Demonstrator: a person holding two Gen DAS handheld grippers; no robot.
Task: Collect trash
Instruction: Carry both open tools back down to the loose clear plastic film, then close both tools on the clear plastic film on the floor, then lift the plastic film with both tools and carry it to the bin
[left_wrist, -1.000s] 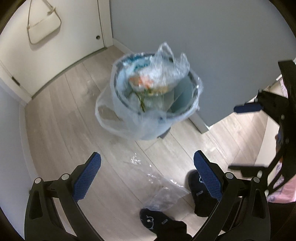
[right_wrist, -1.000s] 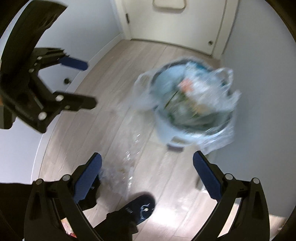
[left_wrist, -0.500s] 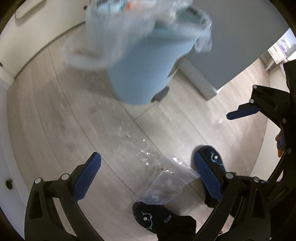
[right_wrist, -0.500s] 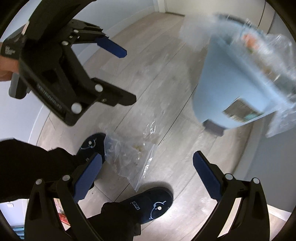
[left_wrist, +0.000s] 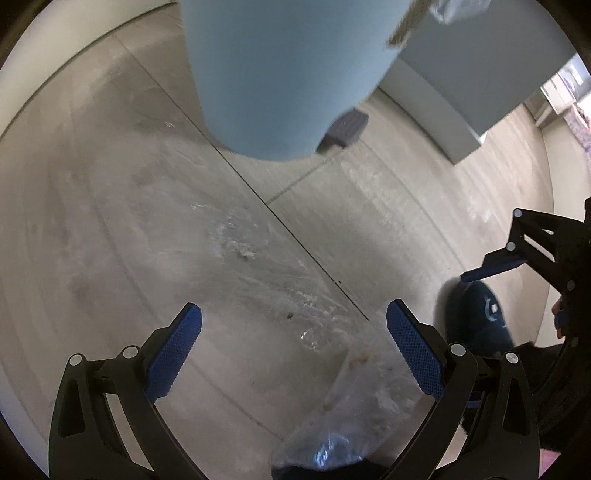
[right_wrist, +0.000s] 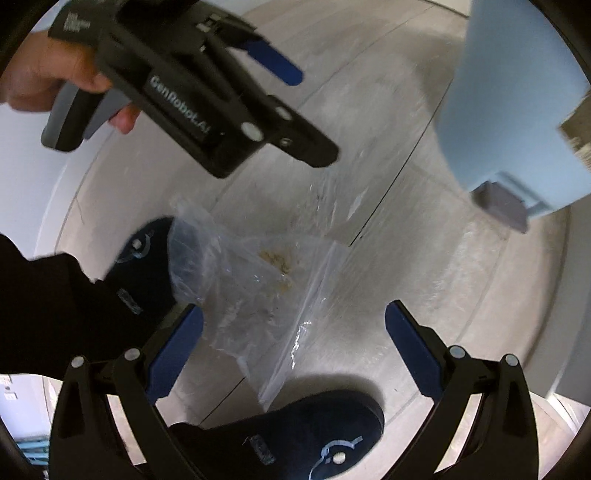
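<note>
A clear plastic bag (right_wrist: 258, 291) with crumbs lies flat on the wood floor (right_wrist: 424, 295) between two dark slippers (right_wrist: 295, 439), blurred in the left view. Both the left hand-held gripper (left_wrist: 293, 354) and right hand-held gripper (right_wrist: 293, 350) are spread wide, empty. The blue pedal bin (left_wrist: 280, 74) is cropped.

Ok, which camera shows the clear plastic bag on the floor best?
The right wrist view: the clear plastic bag lies almost whole between the two slippers, crumbs visible inside. The left wrist view shows only part of it, cut off at the bottom edge between the open left gripper fingers.
</note>
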